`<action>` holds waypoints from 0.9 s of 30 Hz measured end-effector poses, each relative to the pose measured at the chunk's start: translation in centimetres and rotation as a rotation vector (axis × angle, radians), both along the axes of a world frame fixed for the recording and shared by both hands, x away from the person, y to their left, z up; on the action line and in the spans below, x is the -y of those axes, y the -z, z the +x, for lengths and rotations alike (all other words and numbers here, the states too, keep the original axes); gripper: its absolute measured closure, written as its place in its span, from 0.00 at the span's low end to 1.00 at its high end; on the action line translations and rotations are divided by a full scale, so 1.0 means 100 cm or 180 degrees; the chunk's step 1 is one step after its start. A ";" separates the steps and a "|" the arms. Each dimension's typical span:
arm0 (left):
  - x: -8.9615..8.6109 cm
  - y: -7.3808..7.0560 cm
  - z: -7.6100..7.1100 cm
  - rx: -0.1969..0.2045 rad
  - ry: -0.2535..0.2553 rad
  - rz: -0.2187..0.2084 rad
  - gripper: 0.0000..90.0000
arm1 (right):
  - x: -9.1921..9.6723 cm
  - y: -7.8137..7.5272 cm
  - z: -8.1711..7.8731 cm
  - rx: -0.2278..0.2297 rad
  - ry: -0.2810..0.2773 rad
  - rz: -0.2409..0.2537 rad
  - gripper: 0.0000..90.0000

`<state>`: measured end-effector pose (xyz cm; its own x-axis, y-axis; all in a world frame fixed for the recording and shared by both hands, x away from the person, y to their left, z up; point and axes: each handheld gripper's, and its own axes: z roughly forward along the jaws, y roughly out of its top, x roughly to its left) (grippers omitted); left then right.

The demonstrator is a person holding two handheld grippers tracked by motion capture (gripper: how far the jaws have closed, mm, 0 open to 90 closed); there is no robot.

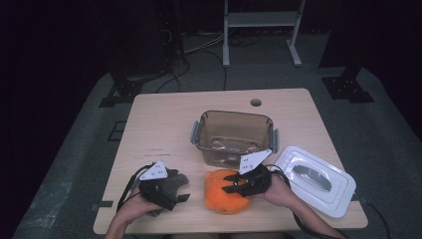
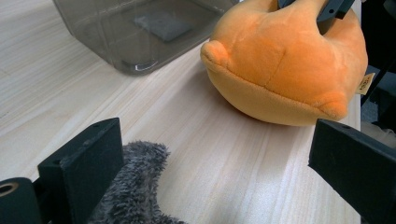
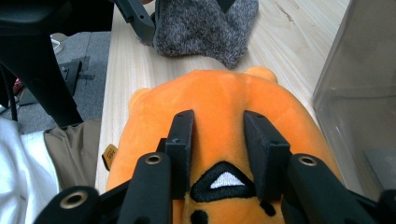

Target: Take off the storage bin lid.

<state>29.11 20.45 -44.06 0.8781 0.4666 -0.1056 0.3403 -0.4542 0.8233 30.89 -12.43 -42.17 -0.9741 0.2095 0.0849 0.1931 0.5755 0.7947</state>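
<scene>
Now my right tool [image 3: 218, 135] pinches the orange plush toy [image 1: 225, 191] at lower centre; left tool [image 2: 215, 168] gapes apart over the grey furry toy [image 2: 133, 186].

The high view is dim and soft, the room around the table [image 1: 164, 114] sinking into black. Both gripper views are bright and evenly lit (light from above), with faint shadows under the orange plush [image 2: 289, 65] and blurred nearest edges.

Right claw [image 1: 238, 184] pinches the orange plush [image 1: 224, 191] between nearly closed jaws (pads sunk in). Left claw [image 1: 174, 196], jaws spread wide, lies low beside it; both forearms enter from below.
</scene>
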 end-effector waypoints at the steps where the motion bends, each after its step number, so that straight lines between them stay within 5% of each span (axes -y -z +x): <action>1: 0.000 0.000 0.000 0.0002 0.0000 0.0004 0.03 | 0.000 0.000 0.000 -0.0007 0.0008 0.0004 0.73; 13: -0.003 -0.001 0.000 0.0010 -0.0027 -0.0011 0.03 | 0.001 -0.008 -0.002 -0.0039 0.0116 0.0089 0.79; 27: -0.003 -0.001 0.000 0.0019 -0.0020 -0.0011 0.03 | 0.001 -0.021 -0.006 -0.0001 -0.0007 0.0040 0.81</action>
